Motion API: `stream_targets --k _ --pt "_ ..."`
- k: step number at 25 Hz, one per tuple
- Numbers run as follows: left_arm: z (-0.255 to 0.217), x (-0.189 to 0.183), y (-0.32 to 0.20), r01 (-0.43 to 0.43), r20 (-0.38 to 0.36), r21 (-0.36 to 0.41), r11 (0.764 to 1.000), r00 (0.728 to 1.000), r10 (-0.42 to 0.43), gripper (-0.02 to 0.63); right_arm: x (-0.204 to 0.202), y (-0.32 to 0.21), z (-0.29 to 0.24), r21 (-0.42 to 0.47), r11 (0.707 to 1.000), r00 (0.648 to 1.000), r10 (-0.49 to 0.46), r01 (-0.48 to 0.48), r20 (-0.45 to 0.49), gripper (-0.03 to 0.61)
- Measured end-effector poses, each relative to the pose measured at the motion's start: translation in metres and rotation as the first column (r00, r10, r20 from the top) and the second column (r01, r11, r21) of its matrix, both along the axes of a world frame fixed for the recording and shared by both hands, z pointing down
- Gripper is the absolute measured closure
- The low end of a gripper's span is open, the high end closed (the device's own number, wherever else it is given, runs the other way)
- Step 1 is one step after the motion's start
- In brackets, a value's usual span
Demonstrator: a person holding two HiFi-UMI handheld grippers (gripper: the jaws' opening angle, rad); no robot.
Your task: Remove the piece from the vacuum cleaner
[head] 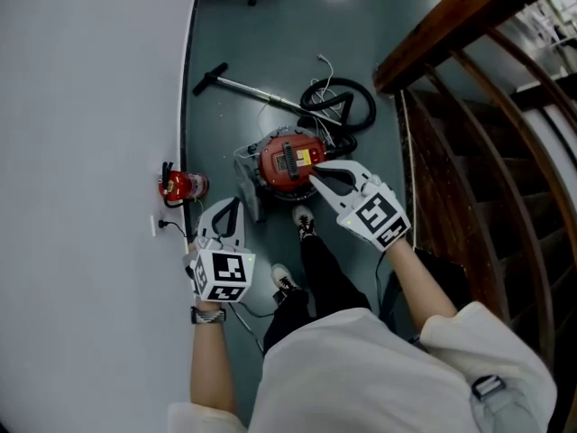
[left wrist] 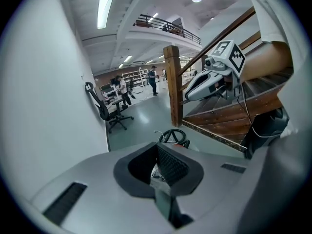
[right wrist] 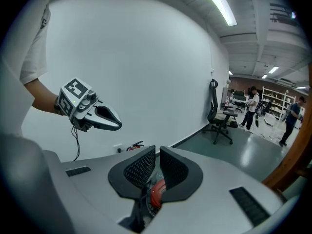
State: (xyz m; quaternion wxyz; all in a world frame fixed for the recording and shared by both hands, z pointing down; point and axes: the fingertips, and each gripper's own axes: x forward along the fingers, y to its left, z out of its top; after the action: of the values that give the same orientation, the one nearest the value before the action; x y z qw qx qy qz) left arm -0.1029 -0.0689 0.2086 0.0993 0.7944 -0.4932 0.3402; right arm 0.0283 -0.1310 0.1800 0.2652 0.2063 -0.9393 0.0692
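Note:
The vacuum cleaner (head: pixel 287 161), a grey drum with a red top, stands on the floor ahead of the person's feet. Its black hose (head: pixel 338 105) lies coiled behind it, and a metal wand (head: pixel 243 87) stretches off to the left. My right gripper (head: pixel 314 171) hovers just over the drum's right edge, shut and empty; its own view shows the red top (right wrist: pixel 156 194) below the jaws (right wrist: pixel 157 152). My left gripper (head: pixel 234 203) hangs left of the drum, also shut with nothing in it. From the left gripper (left wrist: pixel 156 150) I see the hose (left wrist: pixel 173 136) and the right gripper (left wrist: pixel 214 74).
A white wall runs along the left, with a red fire extinguisher (head: pixel 180 186) and a socket with a cable at its foot. A wooden staircase (head: pixel 469 106) fills the right side. An office chair (left wrist: pixel 105 111) stands further back. People stand far off in the hall.

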Motion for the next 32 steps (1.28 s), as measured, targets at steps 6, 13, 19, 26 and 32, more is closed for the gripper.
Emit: stream_targets --k 6,13,19,26,32 --pt "0.054 0.005 -0.007 0.022 -0.035 -0.071 0.997 0.999 -0.024 0.563 0.004 -0.018 0.050 -0.039 0.999 1.000 0.010 -0.011 -0.023 0.546" --pt "0.130 0.007 -0.013 0.045 -0.060 -0.151 0.987 0.997 -0.055 0.557 -0.004 -0.028 0.117 -0.105 0.994 0.999 0.038 -0.040 -0.026 0.545" --pt "0.186 -0.001 -0.020 0.118 -0.093 -0.202 0.972 0.986 -0.139 0.554 -0.012 -0.038 0.169 -0.146 0.988 0.998 0.038 -0.045 -0.050 0.472" --pt "0.240 -0.006 -0.015 0.162 -0.114 -0.265 0.950 0.974 -0.198 0.544 -0.014 -0.048 0.220 -0.164 0.985 0.995 0.034 -0.048 -0.092 0.469" --pt "0.293 -0.004 -0.003 0.147 -0.106 -0.316 0.937 0.976 -0.189 0.538 -0.009 -0.052 0.277 -0.212 0.975 0.992 0.045 -0.069 -0.115 0.454"
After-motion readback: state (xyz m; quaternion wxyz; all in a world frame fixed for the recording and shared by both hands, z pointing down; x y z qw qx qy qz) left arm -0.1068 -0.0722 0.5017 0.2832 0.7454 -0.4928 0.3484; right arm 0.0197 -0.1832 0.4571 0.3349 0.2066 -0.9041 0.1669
